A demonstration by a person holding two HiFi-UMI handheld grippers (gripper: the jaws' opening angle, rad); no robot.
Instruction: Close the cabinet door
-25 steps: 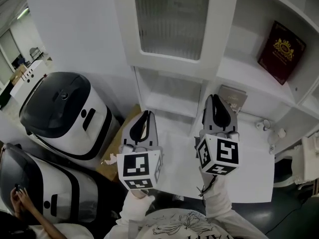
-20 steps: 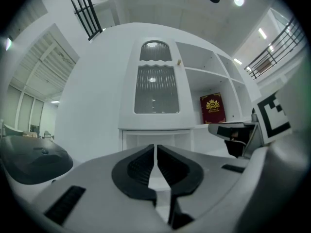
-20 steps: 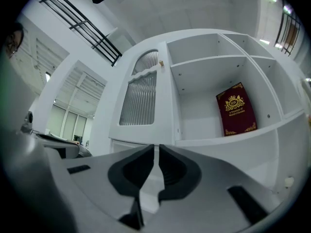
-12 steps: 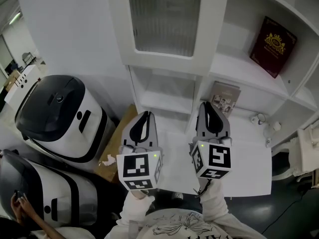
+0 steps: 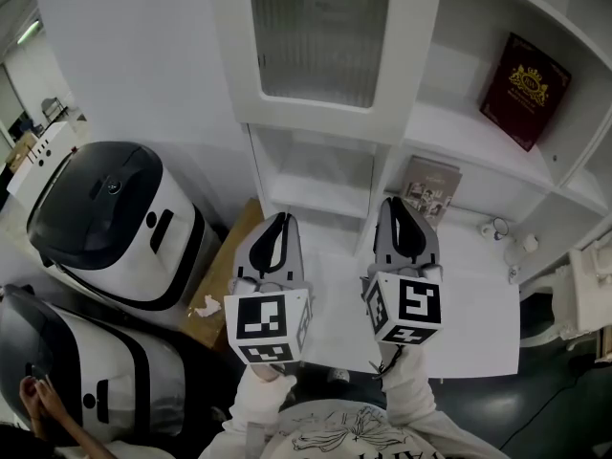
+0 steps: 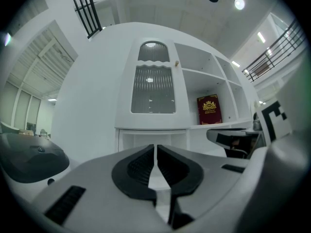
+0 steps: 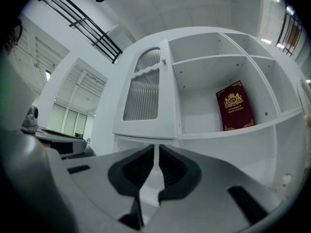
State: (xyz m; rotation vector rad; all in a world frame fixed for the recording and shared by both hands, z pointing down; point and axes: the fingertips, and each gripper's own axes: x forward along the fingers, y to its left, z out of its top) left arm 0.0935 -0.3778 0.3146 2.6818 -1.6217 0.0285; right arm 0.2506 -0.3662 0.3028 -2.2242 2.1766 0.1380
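The white cabinet door [image 5: 320,41] with a ribbed glass panel hangs over the cabinet's left column, above both grippers. It also shows in the left gripper view [image 6: 153,89] and the right gripper view [image 7: 146,93], with a small knob [image 7: 164,60] near its top right corner. Its right edge seems to stand out from the open shelves; I cannot tell by how much. My left gripper [image 5: 278,221] and right gripper [image 5: 403,202] are side by side below the door, both shut and empty, touching nothing. Their jaws [image 6: 155,152] [image 7: 156,152] point at the cabinet.
A dark red book [image 5: 524,89] leans in the open right shelf. A small booklet [image 5: 428,185] stands on the white counter [image 5: 469,304], with small items [image 5: 494,228] beside it. Two white-and-black machines [image 5: 110,218] [image 5: 81,371] and a cardboard box [image 5: 225,280] are at the left. A person's hand [image 5: 38,390] shows at the bottom left.
The right gripper has dropped slightly down and to the left over the last second. The view shifted a little. The left gripper and the door look unchanged.
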